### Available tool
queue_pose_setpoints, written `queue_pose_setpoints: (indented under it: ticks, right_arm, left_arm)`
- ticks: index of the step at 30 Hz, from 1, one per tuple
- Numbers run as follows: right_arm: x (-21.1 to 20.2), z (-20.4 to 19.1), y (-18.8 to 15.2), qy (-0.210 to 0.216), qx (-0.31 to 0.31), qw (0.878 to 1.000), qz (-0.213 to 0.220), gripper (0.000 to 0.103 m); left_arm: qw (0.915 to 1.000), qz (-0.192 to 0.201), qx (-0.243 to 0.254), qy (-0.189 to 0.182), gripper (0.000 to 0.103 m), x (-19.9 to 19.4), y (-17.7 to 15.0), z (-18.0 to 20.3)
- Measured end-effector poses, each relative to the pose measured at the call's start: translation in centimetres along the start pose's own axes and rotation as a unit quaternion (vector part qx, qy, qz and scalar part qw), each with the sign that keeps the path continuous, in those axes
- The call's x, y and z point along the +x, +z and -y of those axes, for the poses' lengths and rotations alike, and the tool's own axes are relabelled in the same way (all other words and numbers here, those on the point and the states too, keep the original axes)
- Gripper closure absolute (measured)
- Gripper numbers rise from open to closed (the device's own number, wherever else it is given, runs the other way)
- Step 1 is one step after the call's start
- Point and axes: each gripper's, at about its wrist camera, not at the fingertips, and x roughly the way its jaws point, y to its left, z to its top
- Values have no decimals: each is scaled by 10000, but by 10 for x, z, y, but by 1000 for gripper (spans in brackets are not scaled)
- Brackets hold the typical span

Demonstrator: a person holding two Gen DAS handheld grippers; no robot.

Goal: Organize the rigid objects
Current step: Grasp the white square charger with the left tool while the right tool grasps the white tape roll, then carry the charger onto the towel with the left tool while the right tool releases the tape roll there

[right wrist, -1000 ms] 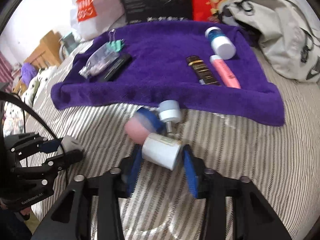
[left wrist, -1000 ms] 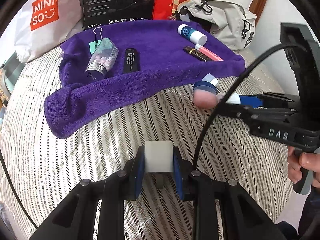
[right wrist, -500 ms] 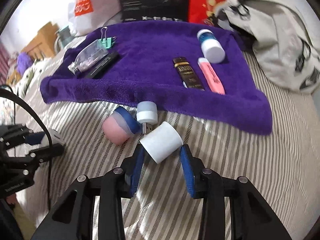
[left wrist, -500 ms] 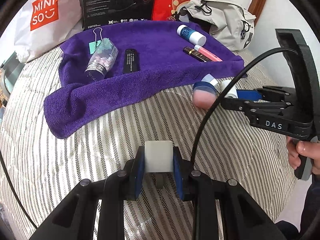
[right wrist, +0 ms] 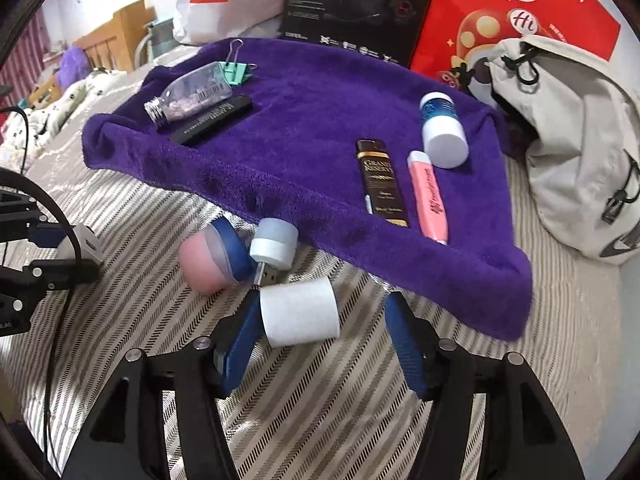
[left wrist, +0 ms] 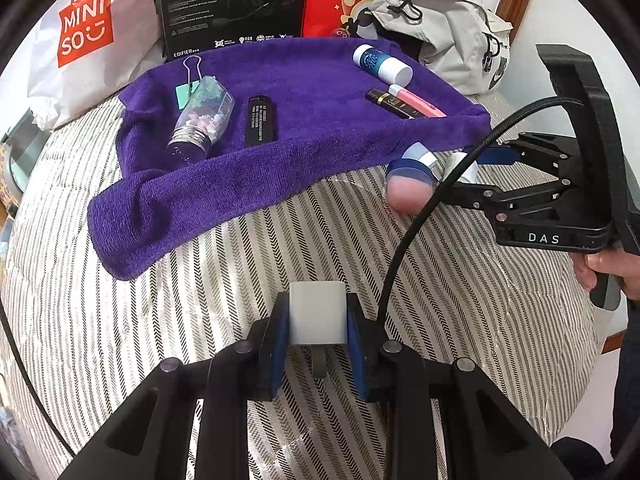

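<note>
My left gripper [left wrist: 318, 332] is shut on a white cube-shaped plug [left wrist: 318, 310] above the striped bedcover. My right gripper [right wrist: 322, 344] stands open, its blue pads wide apart. A white cylinder [right wrist: 298, 312] lies between them against the left pad, just in front of the purple towel [right wrist: 320, 92]. In the left wrist view the right gripper [left wrist: 460, 176] is at the towel's [left wrist: 304, 128] right corner. Beside the cylinder lie a pink ball with a blue band [right wrist: 208, 258] and a grey-capped USB stick [right wrist: 274, 246]. The towel carries a clear bead bottle [right wrist: 188, 96], a black bar [right wrist: 212, 120], a brown tube [right wrist: 382, 184], a pink highlighter [right wrist: 428, 196] and a blue-white bottle [right wrist: 442, 130].
A green binder clip [right wrist: 236, 68] lies at the towel's back. Behind it stand a white Miniso bag [left wrist: 84, 32], a black box [left wrist: 232, 4] and a red bag [right wrist: 508, 20]. A beige backpack [right wrist: 572, 140] lies to the right. A hand [left wrist: 612, 268] holds the right gripper's handle.
The right gripper has opened and let go of the white cylinder, which now rests by the towel's front edge. The left gripper has not moved and still grips the white plug.
</note>
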Motion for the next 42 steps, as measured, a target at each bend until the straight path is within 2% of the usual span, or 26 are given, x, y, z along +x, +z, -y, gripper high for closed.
queue_pose_setpoints:
  ticks: [1, 2, 8, 15, 19, 23, 33, 42]
  right_arm:
    - [0, 0, -1, 187, 75, 9998, -9, 61]
    - [-1, -1, -2, 273, 125, 9995, 7, 68]
    - [-8, -3, -12, 216, 291, 9993, -93, 68]
    - [-8, -4, -16, 164, 336, 9993, 66, 68]
    - [-9, 1, -14, 339, 464, 9983, -63, 68]
    - [-23, 7, -17, 534, 625, 9966, 58, 68]
    - [-42, 18, -21, 672, 745, 9947, 219, 68]
    - [-57, 33, 7, 753, 769, 9930, 478, 68]
  left_arm:
    - [10000, -3, -7, 6, 77, 0, 0, 0]
    - [10000, -6, -6, 25, 77, 0, 0, 0]
    - [10000, -17, -3, 89, 78, -1, -1, 1]
    - [9993, 85, 133, 339, 78, 0, -3, 9]
    - [9999, 71, -100, 86, 78, -3, -3, -1]
    - [9994, 80, -323, -98, 78, -10, -5, -12]
    - [9992, 151, -360, -76, 78, -25, 4, -16]
    - [9992, 325, -231, 24, 78, -33, 34, -14]
